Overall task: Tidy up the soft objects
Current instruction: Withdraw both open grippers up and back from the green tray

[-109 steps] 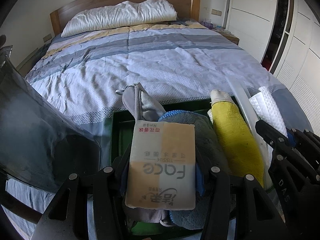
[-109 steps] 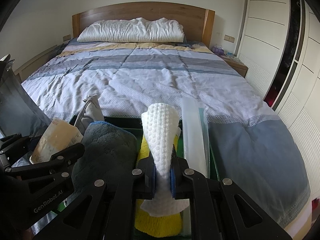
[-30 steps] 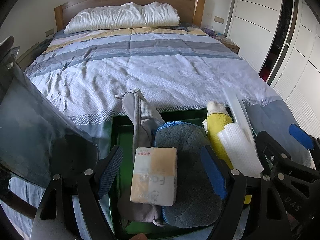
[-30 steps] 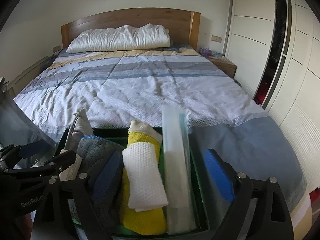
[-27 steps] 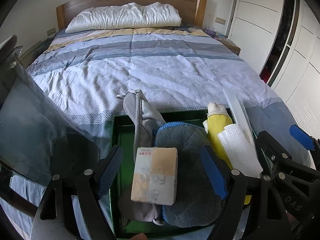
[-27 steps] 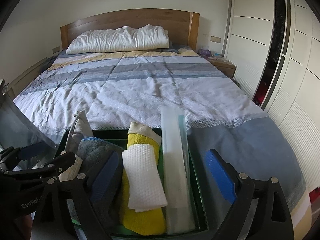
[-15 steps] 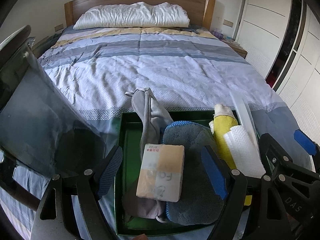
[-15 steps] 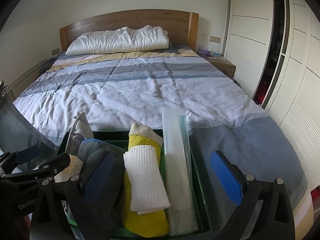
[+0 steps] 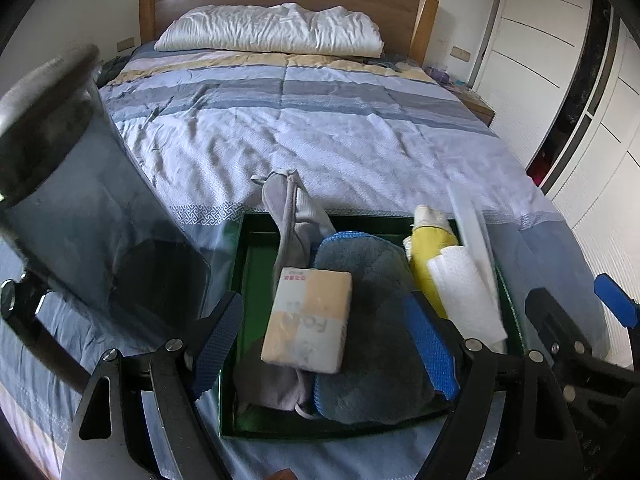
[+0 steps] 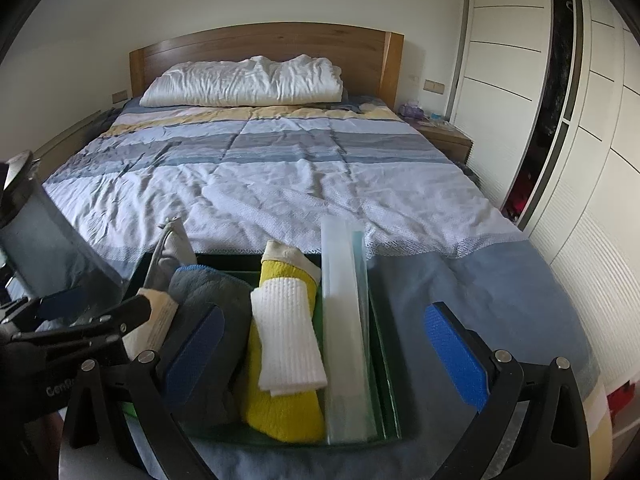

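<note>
Two black claws with blue pads hang over a green rectangular tray (image 9: 240, 280) at the foot of a striped blue and white quilted bed (image 9: 320, 120). The left gripper (image 9: 324, 330) stands well open and grips nothing; the cream and orange soft tissue pack (image 9: 308, 316) lies between and just beyond its pads, untouched, on top of a grey folded cloth (image 9: 288, 220) and a dark grey plush mitt with blue trim (image 9: 372, 344). The right gripper (image 10: 326, 350) has just been opening its jaws and now stands at its widest, empty. Between its pads lies the white waffle-weave folded cloth (image 10: 286, 336), resting on a yellow rolled towel (image 10: 280, 408), and just to the right of that a pale translucent flat plastic sleeve (image 10: 344, 320) leans along the tray's right wall. Left of the left claw a dark clear plastic bag (image 9: 80, 200) rises. Far ahead, a white rumpled pillow (image 10: 244, 80) lies against the wooden headboard (image 10: 260, 42).
</note>
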Motion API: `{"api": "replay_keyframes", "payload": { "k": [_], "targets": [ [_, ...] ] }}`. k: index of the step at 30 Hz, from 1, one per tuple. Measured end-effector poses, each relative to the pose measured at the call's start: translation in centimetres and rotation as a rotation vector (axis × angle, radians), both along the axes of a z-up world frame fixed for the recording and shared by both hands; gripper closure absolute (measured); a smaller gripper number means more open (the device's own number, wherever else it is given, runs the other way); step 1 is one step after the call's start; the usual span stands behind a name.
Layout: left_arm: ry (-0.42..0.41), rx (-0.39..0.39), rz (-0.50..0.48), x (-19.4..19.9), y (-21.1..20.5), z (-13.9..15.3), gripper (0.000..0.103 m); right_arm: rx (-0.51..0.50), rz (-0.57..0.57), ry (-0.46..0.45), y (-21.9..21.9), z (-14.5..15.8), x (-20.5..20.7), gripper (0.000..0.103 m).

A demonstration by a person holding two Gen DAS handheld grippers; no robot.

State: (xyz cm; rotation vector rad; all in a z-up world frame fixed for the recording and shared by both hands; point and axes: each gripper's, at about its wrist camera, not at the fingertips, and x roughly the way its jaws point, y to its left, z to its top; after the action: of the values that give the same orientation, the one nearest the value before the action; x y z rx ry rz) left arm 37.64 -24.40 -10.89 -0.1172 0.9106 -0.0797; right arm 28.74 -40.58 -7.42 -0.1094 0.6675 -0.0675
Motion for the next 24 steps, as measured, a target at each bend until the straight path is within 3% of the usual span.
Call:
{"api": "replay_keyframes", "payload": {
  "k": [11, 24],
  "targets": [
    [-0.019, -0.061, -0.012, -5.3, 1.1, 3.4, 0.025, -0.037, 0.001, 0.004, 0.2, 3.0, -7.2, 0.0],
    [-0.123, 0.012, -0.08, -16.1, 7.7, 7.5, 0.025, -0.019, -0.006, -0.069, 6.2, 6.6, -19.8, 0.0]
  ]
}}
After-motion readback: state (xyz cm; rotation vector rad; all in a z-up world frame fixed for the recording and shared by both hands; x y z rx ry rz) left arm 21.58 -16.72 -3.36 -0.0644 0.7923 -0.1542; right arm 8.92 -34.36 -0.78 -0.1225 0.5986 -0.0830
